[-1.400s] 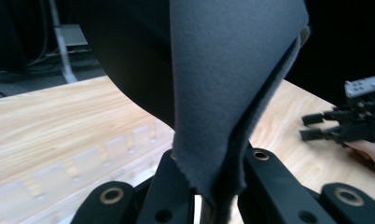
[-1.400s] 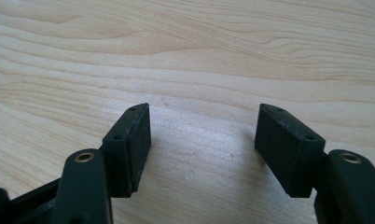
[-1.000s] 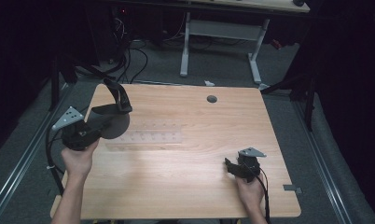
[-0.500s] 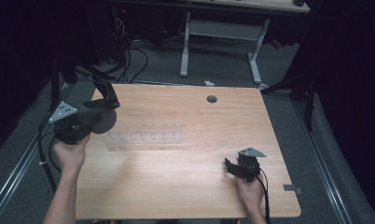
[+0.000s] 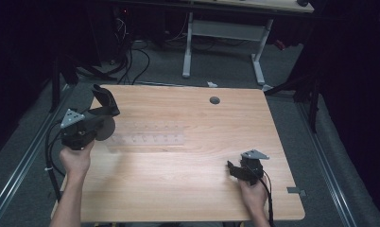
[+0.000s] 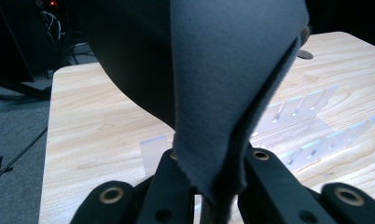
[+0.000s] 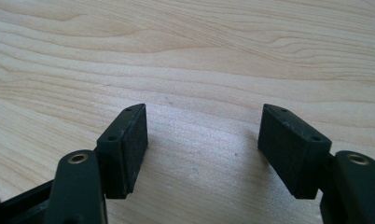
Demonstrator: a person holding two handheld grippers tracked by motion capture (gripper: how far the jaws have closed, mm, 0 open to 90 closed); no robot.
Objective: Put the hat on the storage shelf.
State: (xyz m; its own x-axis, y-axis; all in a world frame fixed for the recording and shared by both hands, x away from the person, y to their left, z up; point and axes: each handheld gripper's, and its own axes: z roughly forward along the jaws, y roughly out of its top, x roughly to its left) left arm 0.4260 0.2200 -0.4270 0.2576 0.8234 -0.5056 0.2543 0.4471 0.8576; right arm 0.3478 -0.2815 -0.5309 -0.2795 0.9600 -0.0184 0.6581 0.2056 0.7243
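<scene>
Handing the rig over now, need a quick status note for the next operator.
Left gripper: shut on a dark grey cloth, held near the table's left edge.
Right gripper: open, nothing between the jaws, low over bare wood at the front right.
Clear rack: lying on the table beside the cloth.
Done: cloth picked up.
Left: probably setting the cloth down; right gripper idle.

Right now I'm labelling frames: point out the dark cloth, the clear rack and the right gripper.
dark cloth (image 6: pixel 232 84), left gripper view, its grey face.
clear rack (image 5: pixel 150 138), high view, its middle.
right gripper (image 7: pixel 202 144), right gripper view, between its jaws.
</scene>
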